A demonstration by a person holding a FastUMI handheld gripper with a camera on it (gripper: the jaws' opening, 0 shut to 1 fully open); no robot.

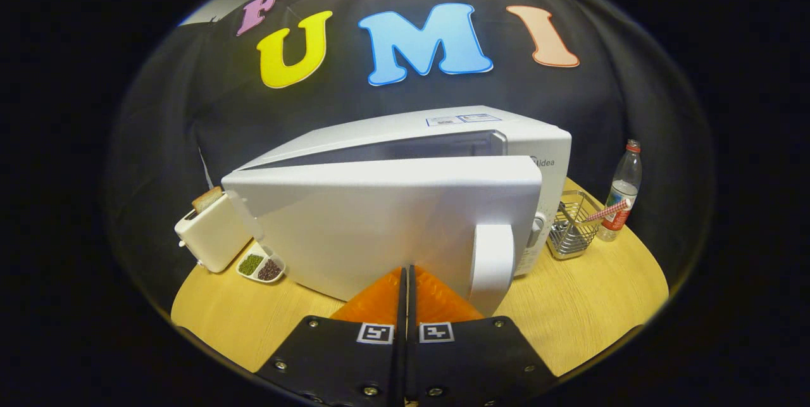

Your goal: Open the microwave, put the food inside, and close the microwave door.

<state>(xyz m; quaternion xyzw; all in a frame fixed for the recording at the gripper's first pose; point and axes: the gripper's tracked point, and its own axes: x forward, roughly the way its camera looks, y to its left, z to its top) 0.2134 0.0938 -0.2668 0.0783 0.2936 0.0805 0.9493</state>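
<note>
Gripper with fingers pressed together, holding nothing, tips at the smooth white door of the microwave — the door stands partly ajar, its curved handle just right of the fingers. On the round wooden table: boxy toaster with bread and a two-part dish left; wire basket and clear bottle right.

The microwave carries the brand word "Midea" on its front at the far right, just above the control panel. Two stickers on its top are too small to read, as is the bottle label. The gripper, fingers pressed together, bears two square coded markers without letters.
</note>
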